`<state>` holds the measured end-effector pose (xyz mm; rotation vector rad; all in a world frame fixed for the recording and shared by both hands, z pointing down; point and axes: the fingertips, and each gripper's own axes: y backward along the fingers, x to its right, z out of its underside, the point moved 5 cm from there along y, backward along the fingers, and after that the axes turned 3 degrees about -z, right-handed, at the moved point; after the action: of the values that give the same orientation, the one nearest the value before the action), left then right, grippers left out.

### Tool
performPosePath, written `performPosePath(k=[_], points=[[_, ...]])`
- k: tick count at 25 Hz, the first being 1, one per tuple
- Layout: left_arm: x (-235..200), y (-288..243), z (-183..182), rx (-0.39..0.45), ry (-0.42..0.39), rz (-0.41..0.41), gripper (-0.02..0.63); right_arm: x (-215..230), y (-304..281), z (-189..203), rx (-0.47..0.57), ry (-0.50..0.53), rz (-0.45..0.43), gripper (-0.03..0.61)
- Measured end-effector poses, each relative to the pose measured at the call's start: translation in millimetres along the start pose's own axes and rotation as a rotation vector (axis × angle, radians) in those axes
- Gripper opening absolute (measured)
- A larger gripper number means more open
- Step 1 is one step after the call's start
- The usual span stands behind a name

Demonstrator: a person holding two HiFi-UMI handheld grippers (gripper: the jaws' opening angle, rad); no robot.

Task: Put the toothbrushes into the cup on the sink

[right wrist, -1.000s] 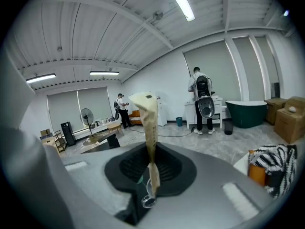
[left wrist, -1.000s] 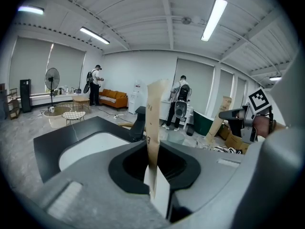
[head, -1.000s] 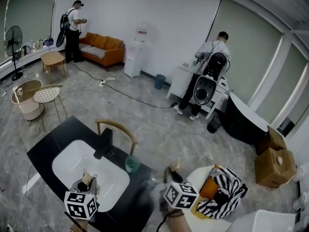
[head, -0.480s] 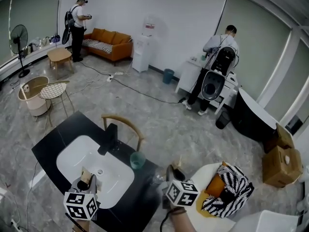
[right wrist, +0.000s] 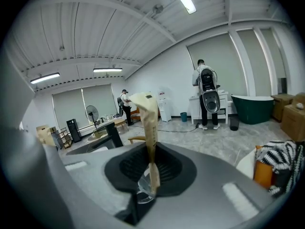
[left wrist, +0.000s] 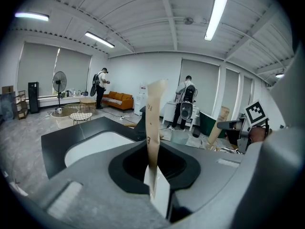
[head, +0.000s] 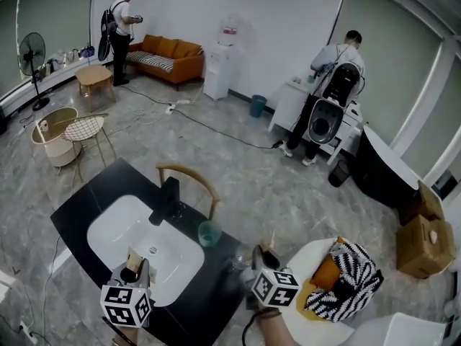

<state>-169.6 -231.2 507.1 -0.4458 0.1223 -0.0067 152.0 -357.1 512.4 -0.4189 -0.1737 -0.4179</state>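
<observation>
A teal cup [head: 209, 233] stands on the black counter [head: 94, 189], right of the white sink [head: 115, 229]. My left gripper [head: 132, 269] hovers over the sink's near edge, shut on a paper-wrapped toothbrush [head: 132, 260] that stands upright. In the left gripper view that toothbrush [left wrist: 153, 128] rises from the closed jaws of the left gripper [left wrist: 155, 175], with the cup [left wrist: 180, 136] beyond it. My right gripper [head: 261, 254] is right of the cup, shut on a second wrapped toothbrush [head: 271, 241]. In the right gripper view this toothbrush [right wrist: 150, 128] sticks up from the right gripper [right wrist: 150, 175].
A black faucet [head: 167, 200] stands at the sink's far side, with a wooden chair [head: 189, 181] behind the counter. A clear glass [head: 235, 264] sits near the right gripper. At right a white table [head: 310, 265] carries striped fabric [head: 349, 276]. People work far off.
The head view has shifted a little, so counter and sink sit slightly higher and further right in the frame. Both grippers keep their hold and have hardly moved.
</observation>
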Motion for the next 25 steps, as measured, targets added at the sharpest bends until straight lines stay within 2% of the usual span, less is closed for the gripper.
performPosePath(k=[11, 16, 25], points=[[7.7, -2.9, 1.8, -0.017, -0.024, 0.012, 0.037, 1.4, -6.2, 11.5, 0.007, 0.004, 0.012, 0.04], [7.1, -5.2, 4.1, -0.025, -0.03, 0.019, 0.037, 6.0, -5.1, 18.5, 0.0, -0.015, 0.041, 0.127], [12.5, -6.7, 1.6, -0.017, -0.037, 0.054, 0.037, 10.5, 7.5, 29.9, -0.037, -0.033, 0.107, 0.195]])
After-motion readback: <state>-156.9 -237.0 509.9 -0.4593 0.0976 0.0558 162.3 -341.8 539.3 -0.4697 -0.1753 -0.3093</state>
